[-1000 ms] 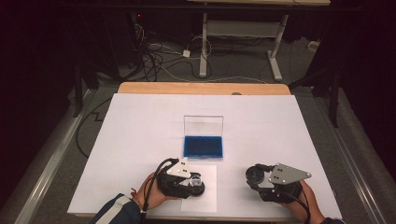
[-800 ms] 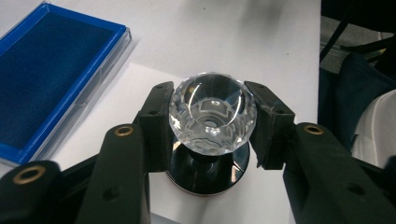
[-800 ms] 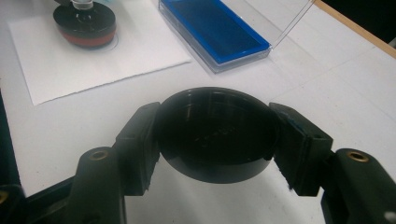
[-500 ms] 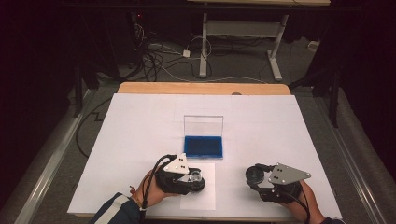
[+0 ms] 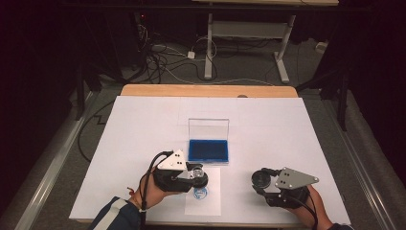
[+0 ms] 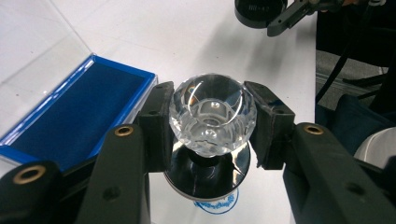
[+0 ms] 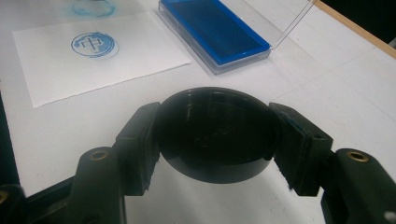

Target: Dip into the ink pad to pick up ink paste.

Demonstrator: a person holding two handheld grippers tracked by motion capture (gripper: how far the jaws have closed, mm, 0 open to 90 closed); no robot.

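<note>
1. Above the paper sheet [image 5: 203,191] near the bench's [image 5: 143,124] front edge, the left gripper [image 6: 212,123] clamps a crystal-handled stamp [image 6: 212,116], apparently just clear of the blue print [image 7: 94,44].
2. Further right, the right gripper [image 7: 215,135] grips a black round cap [image 7: 215,133].
3. An open ink pad [image 5: 208,149] lies just beyond the sheet.

A white table cover [image 5: 143,124] lies over the wooden tabletop [image 5: 206,90]; cables [image 5: 163,57] beyond.

Lighting's uneven imo: white worktop [image 5: 268,120] lit bright from overhead, room behind goes nearly black. High view is soft and a bit grainy. Both gripper views are sharper, tho the near tongs look slightly blurred. Glare spots on the clear stamp knob [image 6: 212,114], only soft shadows under things.
</note>
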